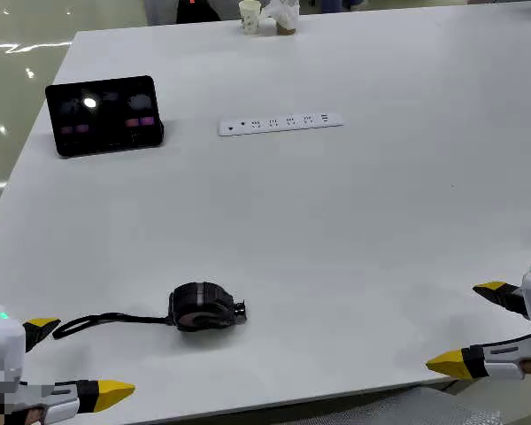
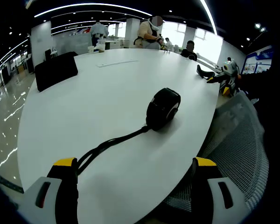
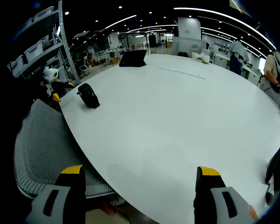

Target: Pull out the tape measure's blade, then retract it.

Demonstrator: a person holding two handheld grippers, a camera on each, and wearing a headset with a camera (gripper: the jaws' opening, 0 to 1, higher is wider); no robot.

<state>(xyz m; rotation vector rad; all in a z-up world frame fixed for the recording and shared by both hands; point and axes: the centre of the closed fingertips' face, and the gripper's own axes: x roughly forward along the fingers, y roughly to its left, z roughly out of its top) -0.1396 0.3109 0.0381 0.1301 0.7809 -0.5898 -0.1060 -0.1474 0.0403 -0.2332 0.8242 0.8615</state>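
A black tape measure (image 1: 203,306) lies on the white table (image 1: 336,204) near its front edge, with a black wrist strap (image 1: 97,320) trailing to the left. Its blade is inside the case. My left gripper (image 1: 78,359) is at the bottom left, open, its yellow tips either side of the strap's end. From the left gripper view the tape measure (image 2: 163,107) sits ahead of the open jaws, and the strap (image 2: 107,147) runs toward them. My right gripper (image 1: 471,326) is open at the table's front right, far from the tape measure (image 3: 88,95).
A black tablet (image 1: 104,115) stands at the back left. A white power strip (image 1: 280,124) lies at the back centre. Paper cups (image 1: 250,16) stand at the far edge. A mesh chair (image 3: 51,149) is below the table's edge. People sit across the table.
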